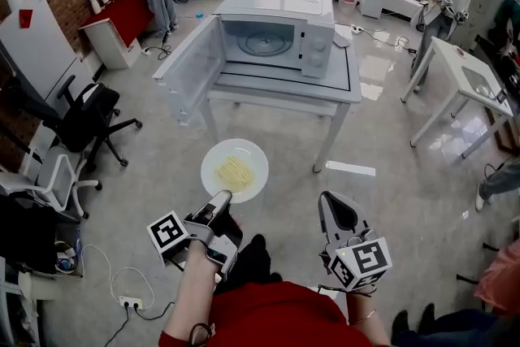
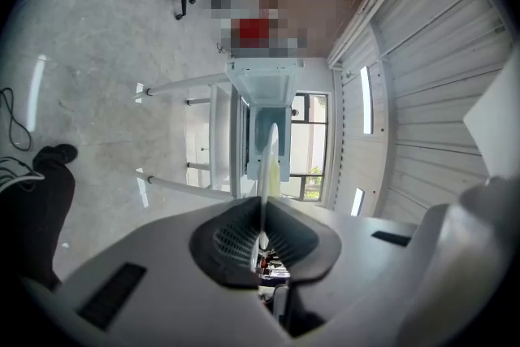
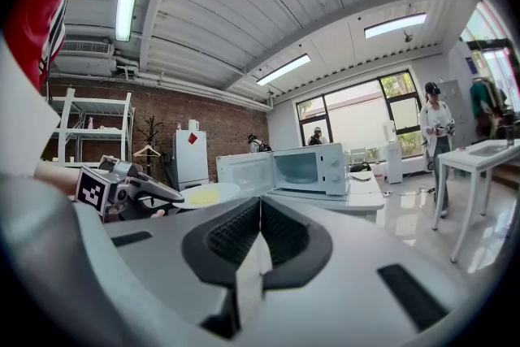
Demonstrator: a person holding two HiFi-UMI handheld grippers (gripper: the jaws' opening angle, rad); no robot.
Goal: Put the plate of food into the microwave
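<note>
One plate (image 1: 235,170) — round, white, smooth and shallow — carries one flat heap of pale yellow food (image 1: 235,172). It hangs in the air in front of the microwave (image 1: 276,32), lower than it and well apart from it, above glossy grey floor. The left gripper (image 1: 221,199) pinches the plate's rim on the side away from the microwave. In the left gripper view its ribbed black pads (image 2: 236,236) press on the thin rim, seen edge-on. The right gripper (image 1: 335,207) sits beside the plate, farther from the microwave, with its jaws pressed together on nothing. There are two grippers, each bearing one marker cube.

The single microwave is boxy and white, with its door (image 1: 191,65) swung wide open at its left and a round glass turntable (image 1: 264,42) inside. It stands on one white flat-topped table (image 1: 341,89). Left of the microwave are two wheeled office chairs — one black (image 1: 85,118), one white (image 1: 49,179).
</note>
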